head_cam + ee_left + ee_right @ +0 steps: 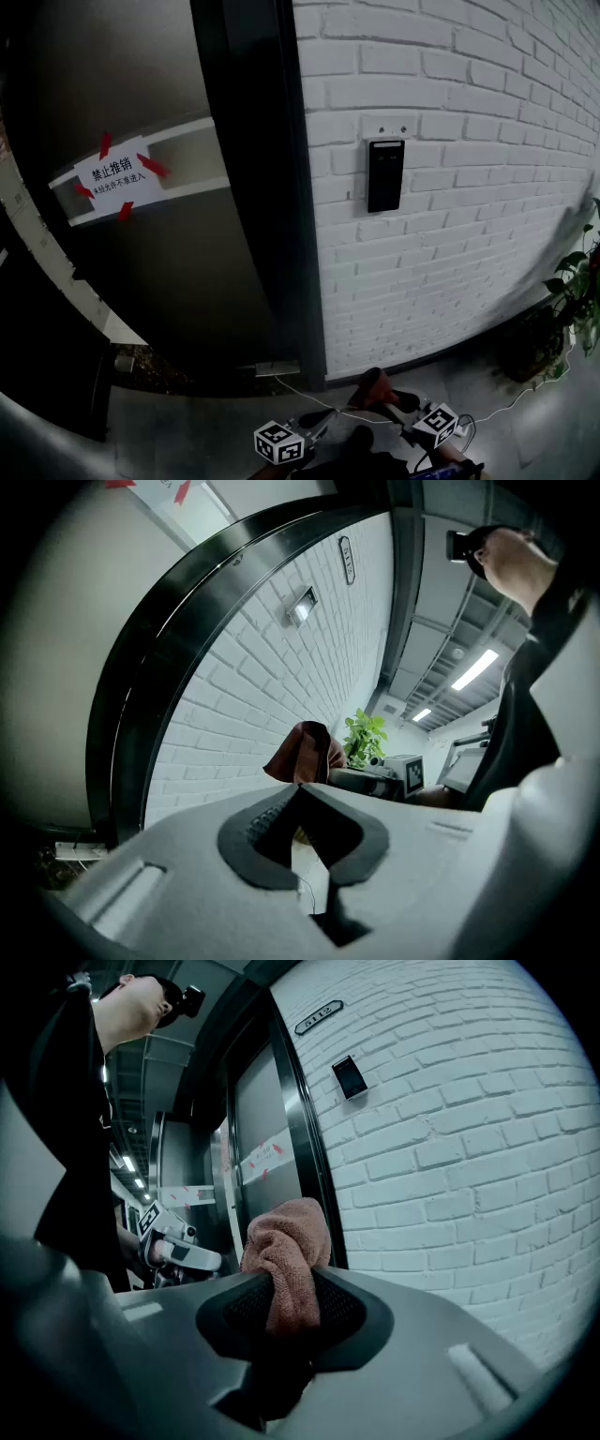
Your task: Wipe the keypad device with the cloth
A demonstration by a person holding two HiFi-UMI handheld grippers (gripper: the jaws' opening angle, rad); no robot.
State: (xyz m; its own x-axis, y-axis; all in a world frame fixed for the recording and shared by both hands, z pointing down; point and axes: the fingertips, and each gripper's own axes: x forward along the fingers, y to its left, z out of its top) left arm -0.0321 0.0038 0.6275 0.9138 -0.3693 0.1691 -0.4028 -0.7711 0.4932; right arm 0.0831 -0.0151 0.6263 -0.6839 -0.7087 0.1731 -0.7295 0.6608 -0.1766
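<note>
The black keypad device (385,175) hangs on the white brick wall (469,112), right of a dark door; it also shows in the left gripper view (301,607) and the right gripper view (349,1076). My right gripper (291,1283) is shut on a reddish-brown cloth (286,1246), which bunches up above its pads. In the head view that gripper (386,401) sits low, well below the keypad, with the cloth (373,384) at its tip. My left gripper (298,789) is shut with nothing between its pads, beside the right one (323,418).
A dark metal door (187,262) with a taped white sign (117,176) fills the left. A potted plant (579,291) stands at the right by the wall's base. A white cable (309,398) runs across the floor. A number plate (317,1016) sits above the keypad.
</note>
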